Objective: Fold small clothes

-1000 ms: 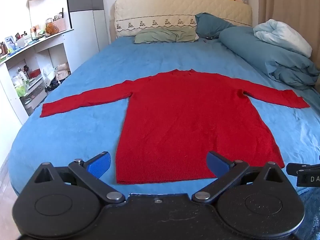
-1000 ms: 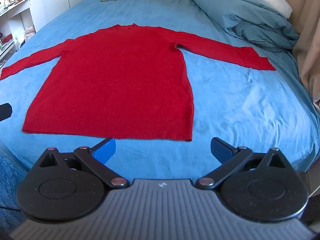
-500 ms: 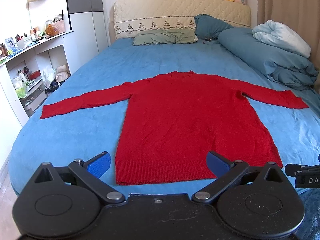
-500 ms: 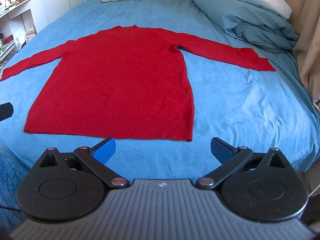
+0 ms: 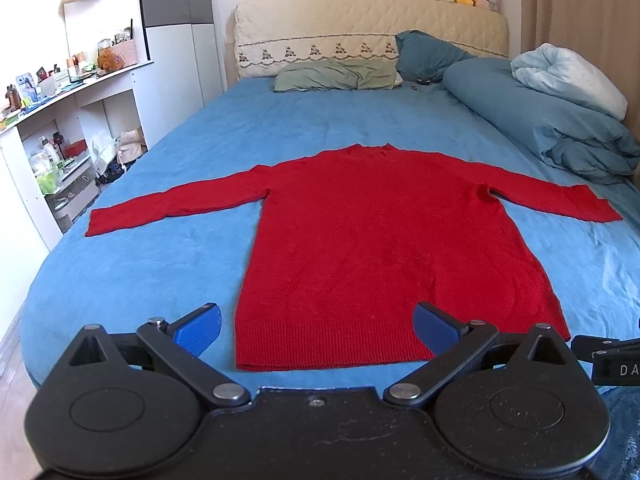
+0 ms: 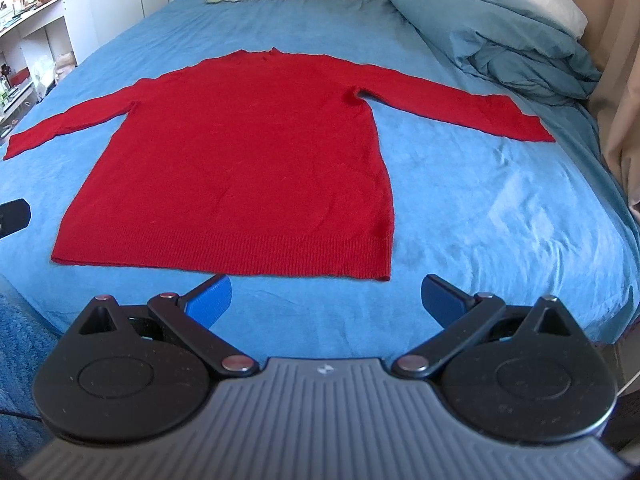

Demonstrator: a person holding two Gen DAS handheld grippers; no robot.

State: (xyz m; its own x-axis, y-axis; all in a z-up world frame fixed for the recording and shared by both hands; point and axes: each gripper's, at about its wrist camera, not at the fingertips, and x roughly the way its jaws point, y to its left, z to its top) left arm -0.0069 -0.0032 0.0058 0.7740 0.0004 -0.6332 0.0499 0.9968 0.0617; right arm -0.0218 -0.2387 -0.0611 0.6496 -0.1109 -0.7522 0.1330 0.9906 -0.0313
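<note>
I have my left gripper [image 5: 316,326] spread wide and empty, just short of the hem. My right gripper [image 6: 326,298] is likewise apart, holding nothing. At twelve o'clock from both, the red sweater [image 5: 384,240] lies flat on the blue bed [image 5: 132,280], sleeves out toward nine and three. Its long axis runs six to twelve, collar pointing at the headboard [image 5: 368,28]. Folding hasn't begun, I judge; next I'd pinch a sleeve cuff or hem corner.

Shelf clutter [image 5: 60,80] too small to tell, sweater's left cuff [image 6: 6,148] edge-clipped
</note>
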